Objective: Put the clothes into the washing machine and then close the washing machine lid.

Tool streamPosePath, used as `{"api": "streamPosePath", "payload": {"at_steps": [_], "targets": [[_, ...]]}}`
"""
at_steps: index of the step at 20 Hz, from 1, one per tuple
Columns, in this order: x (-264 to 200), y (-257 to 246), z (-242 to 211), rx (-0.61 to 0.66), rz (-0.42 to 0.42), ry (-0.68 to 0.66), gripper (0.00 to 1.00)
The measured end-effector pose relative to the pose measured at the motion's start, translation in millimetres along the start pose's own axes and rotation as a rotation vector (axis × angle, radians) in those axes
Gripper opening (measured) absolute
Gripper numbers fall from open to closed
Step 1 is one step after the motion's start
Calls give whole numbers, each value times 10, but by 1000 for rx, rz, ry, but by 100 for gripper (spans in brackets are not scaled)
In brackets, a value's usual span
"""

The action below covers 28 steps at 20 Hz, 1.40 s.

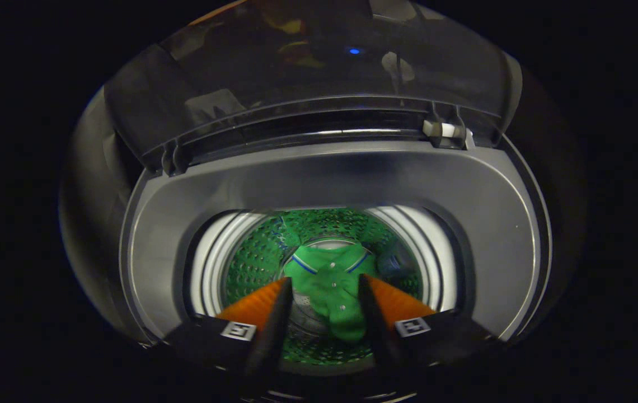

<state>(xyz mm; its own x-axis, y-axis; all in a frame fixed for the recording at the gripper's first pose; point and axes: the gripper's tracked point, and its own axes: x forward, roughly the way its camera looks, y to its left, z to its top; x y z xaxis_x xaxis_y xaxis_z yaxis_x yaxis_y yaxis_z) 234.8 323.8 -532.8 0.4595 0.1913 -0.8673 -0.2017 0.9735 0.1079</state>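
1. Inside the drum [252,263] of the top-loading washing machine [464,224], a green polo shirt [333,285] is seen lying crumpled, its buttoned placket and striped collar facing up.
2. The gripper [324,288] is held above the drum opening with its fingers spread apart; nothing is gripped, and the shirt is seen below, between them.
3. The transparent lid [308,73] is raised upright beyond the opening, hinged at the far edge.
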Motion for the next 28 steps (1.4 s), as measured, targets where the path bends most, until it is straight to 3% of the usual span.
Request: {"api": "streamPosePath", "payload": {"at_steps": [3,8,15,28], "targets": [[-31,24,-24,20,10,-11,99],[-260,-42,10,16,-10,-37,100],[-1160,-23,538,-8,-11,-193,99],[-2422,142,2227,-49,42,-526,99]]}}
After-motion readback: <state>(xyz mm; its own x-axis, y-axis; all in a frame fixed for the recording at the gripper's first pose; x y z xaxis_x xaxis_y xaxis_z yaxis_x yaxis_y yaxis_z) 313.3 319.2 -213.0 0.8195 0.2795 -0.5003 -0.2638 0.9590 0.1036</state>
